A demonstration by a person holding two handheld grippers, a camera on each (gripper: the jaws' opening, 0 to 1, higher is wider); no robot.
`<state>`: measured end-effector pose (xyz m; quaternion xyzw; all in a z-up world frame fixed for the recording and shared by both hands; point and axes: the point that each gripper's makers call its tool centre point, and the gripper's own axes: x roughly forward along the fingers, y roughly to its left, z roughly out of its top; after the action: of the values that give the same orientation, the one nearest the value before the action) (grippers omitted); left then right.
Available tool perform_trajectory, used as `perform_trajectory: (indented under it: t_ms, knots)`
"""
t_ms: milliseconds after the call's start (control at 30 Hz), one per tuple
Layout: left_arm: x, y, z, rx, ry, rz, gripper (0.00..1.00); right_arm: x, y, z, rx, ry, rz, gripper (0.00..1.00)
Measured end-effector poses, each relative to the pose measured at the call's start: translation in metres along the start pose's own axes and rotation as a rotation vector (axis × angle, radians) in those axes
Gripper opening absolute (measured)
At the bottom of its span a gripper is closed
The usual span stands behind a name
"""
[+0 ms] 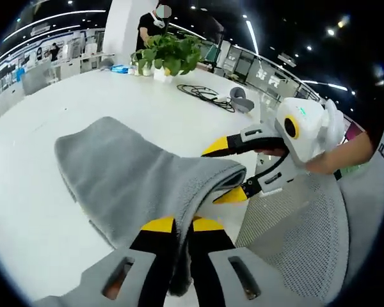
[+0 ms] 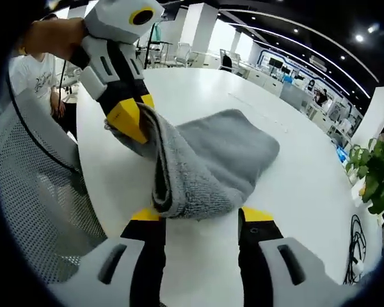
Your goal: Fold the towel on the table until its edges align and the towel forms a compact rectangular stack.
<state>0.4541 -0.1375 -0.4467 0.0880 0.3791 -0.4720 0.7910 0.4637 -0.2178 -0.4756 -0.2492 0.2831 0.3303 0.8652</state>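
A grey towel (image 1: 128, 179) lies partly folded on the white table (image 1: 45, 109), its near fold lifted. At the bottom of the left gripper view, my left gripper (image 1: 182, 225) is shut on the towel's near edge. My right gripper (image 1: 225, 171) comes in from the right, its yellow tips apart above and below the thick fold. In the right gripper view the towel (image 2: 211, 160) bulges between the wide-open jaws of my right gripper (image 2: 200, 215). My left gripper (image 2: 131, 121) pinches a towel corner at the upper left.
A mesh chair (image 1: 294, 236) (image 2: 38, 192) stands at the table's near edge. A potted plant (image 1: 169, 54) (image 2: 374, 173) and black cables (image 1: 205, 94) sit at the table's far side. A person stands beyond the plant. A hand (image 1: 345, 153) holds the right gripper.
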Motion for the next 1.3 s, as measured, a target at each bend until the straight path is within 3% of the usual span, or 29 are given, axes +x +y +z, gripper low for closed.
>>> perform_trajectory:
  t_ms: [33, 100, 233, 300, 367, 433, 500, 533, 600, 667, 767, 933, 1033, 1067, 1133, 1200, 1300]
  knots:
    - [0.000, 0.000, 0.000, 0.001, 0.001, 0.001, 0.07, -0.002, 0.000, 0.013, 0.000, -0.061, 0.006, 0.40]
    - [0.000, 0.000, 0.000, 0.000, 0.002, 0.000, 0.07, -0.008, 0.000, 0.024, -0.036, -0.090, 0.013, 0.34]
    - [0.001, -0.001, -0.001, -0.002, 0.002, -0.005, 0.07, -0.011, 0.003, 0.026, -0.057, -0.075, 0.036, 0.31]
    - [0.002, -0.002, -0.003, -0.004, 0.003, -0.008, 0.07, -0.015, 0.003, 0.033, -0.065, -0.099, 0.040, 0.24]
    - [0.003, 0.000, -0.005, -0.006, 0.002, -0.009, 0.07, -0.015, 0.007, 0.038, -0.066, -0.118, 0.076, 0.09]
    - [0.003, 0.001, -0.007, 0.014, 0.002, -0.005, 0.08, -0.015, 0.007, 0.038, 0.017, -0.102, 0.081, 0.08]
    - [0.001, 0.000, -0.007, 0.074, 0.002, 0.006, 0.10, -0.011, 0.008, 0.041, 0.136, -0.122, 0.124, 0.07]
    - [0.001, 0.002, -0.008, 0.106, -0.002, 0.020, 0.14, -0.012, 0.003, 0.044, 0.183, -0.127, 0.112, 0.07]
    - [0.000, 0.007, -0.011, 0.122, -0.012, 0.041, 0.22, -0.009, -0.002, 0.043, 0.189, -0.117, 0.109, 0.07]
    - [-0.004, 0.009, -0.010, 0.147, -0.022, 0.082, 0.22, -0.009, -0.003, 0.045, 0.200, -0.115, 0.108, 0.07]
    - [-0.006, 0.010, -0.013, 0.151, -0.045, 0.088, 0.23, -0.006, -0.004, 0.046, 0.248, -0.113, 0.113, 0.07]
    - [-0.009, 0.006, -0.025, 0.253, -0.011, 0.105, 0.30, -0.007, -0.009, 0.049, 0.423, -0.129, 0.119, 0.07]
    - [-0.015, -0.002, -0.026, 0.291, -0.018, 0.135, 0.34, -0.007, -0.014, 0.048, 0.460, -0.128, 0.110, 0.07]
    - [-0.017, 0.000, -0.029, 0.299, -0.019, 0.153, 0.35, -0.007, -0.015, 0.049, 0.466, -0.127, 0.111, 0.07]
    - [-0.022, 0.014, -0.037, 0.393, 0.017, 0.248, 0.35, -0.008, -0.017, 0.050, 0.481, -0.129, 0.103, 0.07]
    - [-0.022, 0.025, -0.048, 0.377, 0.051, 0.291, 0.34, -0.009, -0.017, 0.051, 0.504, -0.131, 0.107, 0.07]
    - [-0.020, 0.025, -0.048, 0.298, 0.005, 0.260, 0.32, -0.009, -0.017, 0.049, 0.510, -0.127, 0.106, 0.07]
